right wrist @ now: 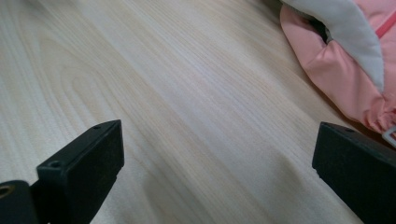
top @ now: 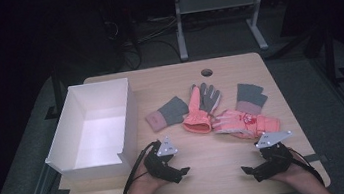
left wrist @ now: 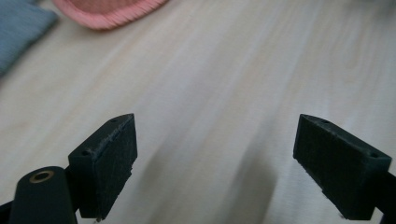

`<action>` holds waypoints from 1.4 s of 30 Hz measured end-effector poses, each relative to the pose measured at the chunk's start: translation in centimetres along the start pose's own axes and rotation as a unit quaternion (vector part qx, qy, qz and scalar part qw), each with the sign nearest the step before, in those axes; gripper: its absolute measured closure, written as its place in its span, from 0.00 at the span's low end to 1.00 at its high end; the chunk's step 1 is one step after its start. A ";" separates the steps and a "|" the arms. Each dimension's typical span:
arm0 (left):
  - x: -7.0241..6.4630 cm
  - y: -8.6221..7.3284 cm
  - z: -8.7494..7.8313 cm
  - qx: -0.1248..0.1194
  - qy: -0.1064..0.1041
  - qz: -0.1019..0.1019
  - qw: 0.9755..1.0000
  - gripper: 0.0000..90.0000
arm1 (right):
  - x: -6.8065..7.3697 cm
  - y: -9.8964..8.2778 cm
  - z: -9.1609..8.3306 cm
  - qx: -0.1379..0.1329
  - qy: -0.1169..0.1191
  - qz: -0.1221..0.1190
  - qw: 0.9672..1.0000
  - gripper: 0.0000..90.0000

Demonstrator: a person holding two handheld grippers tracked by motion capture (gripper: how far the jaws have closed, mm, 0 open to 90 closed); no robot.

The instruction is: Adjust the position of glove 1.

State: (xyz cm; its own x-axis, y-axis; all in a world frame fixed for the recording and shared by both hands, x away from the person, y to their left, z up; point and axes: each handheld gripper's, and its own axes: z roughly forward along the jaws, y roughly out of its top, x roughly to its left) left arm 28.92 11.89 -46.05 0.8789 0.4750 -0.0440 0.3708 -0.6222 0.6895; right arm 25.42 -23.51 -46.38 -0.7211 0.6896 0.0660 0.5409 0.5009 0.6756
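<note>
Gloves out, box empty, so nothing's been packed yet.

Left to right: the white box (top: pixel 94 127) sits empty on the surface (top: pixel 219 166); the left gripper (top: pixel 184 172) is wide open with nothing in it; four gloves (top: pixel 201 107) lie mid-surface, none boxed; the right gripper (top: pixel 248 171) is open and empty too. The pink ski glove (right wrist: pixel 341 65) is cut off in the right gripper view, and the left gripper view is blurry.
</note>
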 end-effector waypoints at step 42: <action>0.7 -0.1 -2.1 -0.022 -0.036 -0.023 0.999 0.15 | -4.1 6.0 -2.4 -0.061 -0.018 0.004 0.998 0.06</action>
State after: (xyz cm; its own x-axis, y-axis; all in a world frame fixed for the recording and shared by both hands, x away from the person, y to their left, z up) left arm 28.85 13.65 -44.64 0.8810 0.4556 -0.1277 0.3995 -0.5716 0.7167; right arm 30.60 -24.61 -40.89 -0.7001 0.7125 0.0474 0.4881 0.4290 0.7601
